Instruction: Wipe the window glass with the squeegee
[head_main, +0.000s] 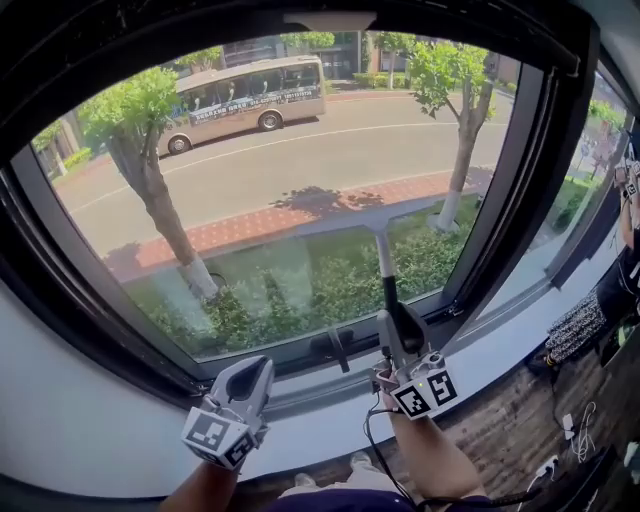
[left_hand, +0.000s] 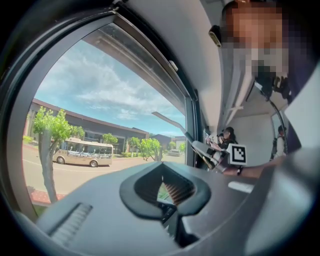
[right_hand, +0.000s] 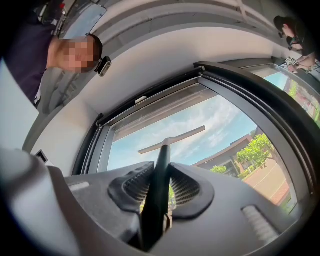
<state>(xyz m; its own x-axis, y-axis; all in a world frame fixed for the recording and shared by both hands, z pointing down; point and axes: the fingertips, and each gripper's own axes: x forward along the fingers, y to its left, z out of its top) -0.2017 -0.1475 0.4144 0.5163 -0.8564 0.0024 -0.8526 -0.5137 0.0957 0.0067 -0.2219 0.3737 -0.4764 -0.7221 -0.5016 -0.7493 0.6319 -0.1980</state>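
The window glass (head_main: 290, 200) is filling most of the wall, hemmed by a dark frame (head_main: 60, 250) on every side, with the white sill (head_main: 90, 420) running under its lower edge. The squeegee (head_main: 384, 262) is standing upright against the pane right of its middle, its blade lying across at mid-height, with bare glass open to the left, right and above. The right gripper (head_main: 398, 330) is clenching the squeegee's dark handle just above the lower frame edge, beside a black window latch (head_main: 335, 347). The left gripper (head_main: 250, 378) is hanging over the sill, its claw closed on nothing and touching no surface.
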